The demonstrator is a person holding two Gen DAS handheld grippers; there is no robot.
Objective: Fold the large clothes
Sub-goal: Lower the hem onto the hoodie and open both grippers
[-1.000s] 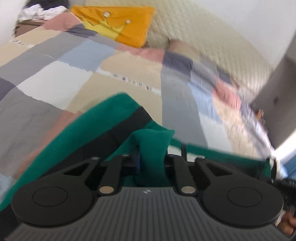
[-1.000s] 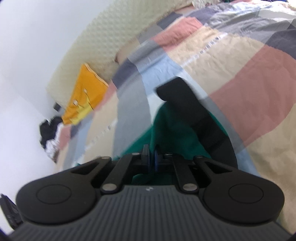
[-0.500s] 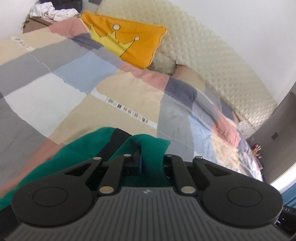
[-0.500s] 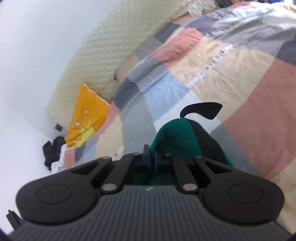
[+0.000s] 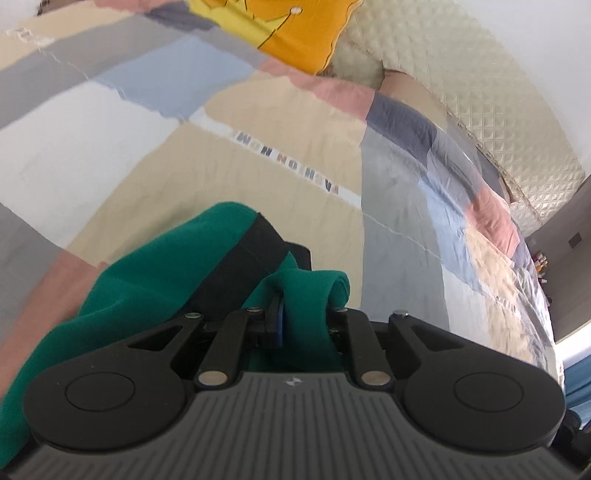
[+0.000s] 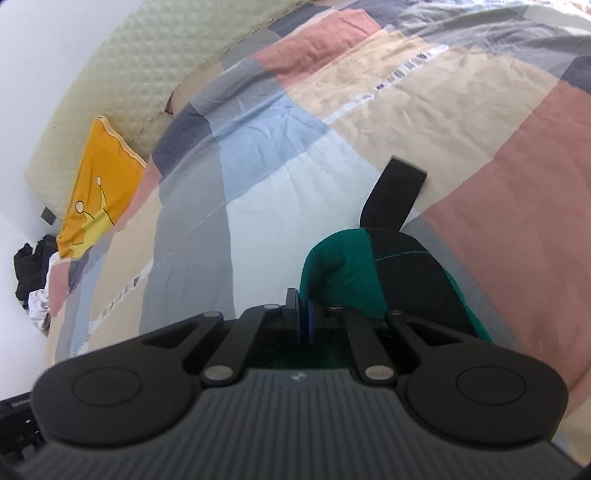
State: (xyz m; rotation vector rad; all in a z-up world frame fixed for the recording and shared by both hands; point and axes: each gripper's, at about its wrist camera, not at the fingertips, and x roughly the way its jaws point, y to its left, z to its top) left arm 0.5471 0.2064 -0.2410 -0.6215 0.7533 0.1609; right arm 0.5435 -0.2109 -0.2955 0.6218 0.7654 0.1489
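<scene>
1. Here, in your left gripper point(image 5: 301, 325), a thick roll of the green garment point(image 5: 155, 280) fills the gap between the jaws; they are easing apart just now, yet the pads look to be pressing the cloth, so you have hold of it.
2. Your right gripper point(image 6: 303, 321) has its jaws nearly together, pinching a thin fold of the same green cloth point(image 6: 336, 266), which bulges out just past the tips.
3. You hold two points of one edge at once, I judge, so the cloth stays spread between your hands and can be laid over the bed flat rather than in a heap.
4. The black band point(image 5: 240, 266) runs up and away from the left jaws; in the right view the same trim ends in a loose black strap point(image 6: 391, 199) lying on the quilt point(image 6: 406, 110).
5. The garment lies low over the patchwork quilt, close to the near edge of the bed. Its long axis seems to run across from one gripper to the other, though most of it is hidden beneath the grippers.
6. The orange pillow point(image 5: 295, 33) and headboard point(image 5: 498, 122) lie well beyond.
</scene>
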